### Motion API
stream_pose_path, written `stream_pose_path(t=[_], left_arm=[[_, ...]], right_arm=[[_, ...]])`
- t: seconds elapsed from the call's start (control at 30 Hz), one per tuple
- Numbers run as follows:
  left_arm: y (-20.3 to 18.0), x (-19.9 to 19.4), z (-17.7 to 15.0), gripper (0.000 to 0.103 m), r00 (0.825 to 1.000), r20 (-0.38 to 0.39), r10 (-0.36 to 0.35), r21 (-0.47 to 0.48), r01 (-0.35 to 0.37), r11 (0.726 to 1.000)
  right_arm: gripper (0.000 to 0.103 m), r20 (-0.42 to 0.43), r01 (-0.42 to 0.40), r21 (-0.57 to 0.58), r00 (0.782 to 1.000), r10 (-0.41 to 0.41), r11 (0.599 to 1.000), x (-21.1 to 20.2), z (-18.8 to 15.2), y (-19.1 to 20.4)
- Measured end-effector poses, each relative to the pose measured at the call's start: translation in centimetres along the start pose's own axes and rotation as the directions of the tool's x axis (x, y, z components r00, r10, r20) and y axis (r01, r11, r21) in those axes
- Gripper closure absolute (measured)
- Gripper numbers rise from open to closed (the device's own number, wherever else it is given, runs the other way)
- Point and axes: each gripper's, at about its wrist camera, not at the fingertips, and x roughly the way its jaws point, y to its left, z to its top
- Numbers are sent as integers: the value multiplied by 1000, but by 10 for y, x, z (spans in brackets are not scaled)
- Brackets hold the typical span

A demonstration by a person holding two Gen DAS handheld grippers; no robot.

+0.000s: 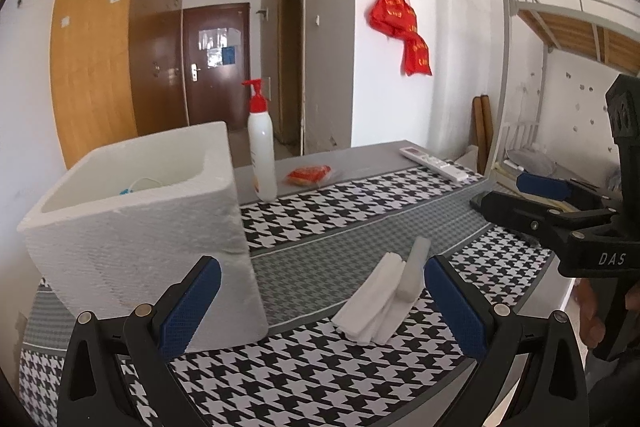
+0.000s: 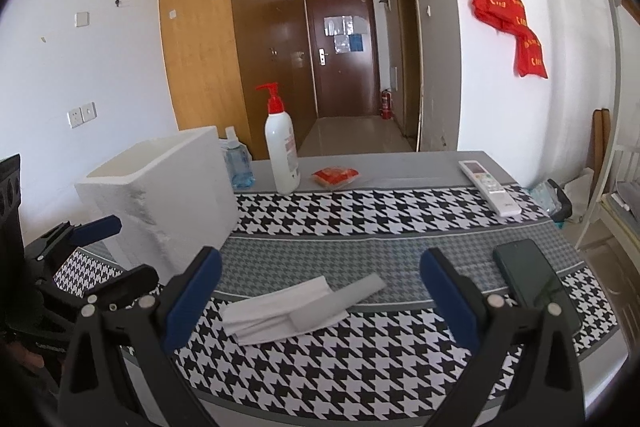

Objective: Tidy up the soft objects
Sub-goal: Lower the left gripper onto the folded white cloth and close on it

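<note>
Spreading wide and empty, the jaws of the left gripper and right gripper are held above the folded white cloth and foam strip, which lie overlapping on the houndstooth mat. Nothing is grasped; most of the task appears left. The foam box is judged their destination.

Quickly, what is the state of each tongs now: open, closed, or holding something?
Left tongs: open, holding nothing.
Right tongs: open, holding nothing.
</note>
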Motion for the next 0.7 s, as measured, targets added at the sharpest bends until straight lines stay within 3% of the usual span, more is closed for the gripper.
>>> stream_pose_path(t=[0.7], left_arm=[[-13, 39, -9, 1, 991, -127, -49, 45, 56, 997]], right_arm=[[2, -74, 15, 25, 997, -13, 1000, 21, -20, -23]])
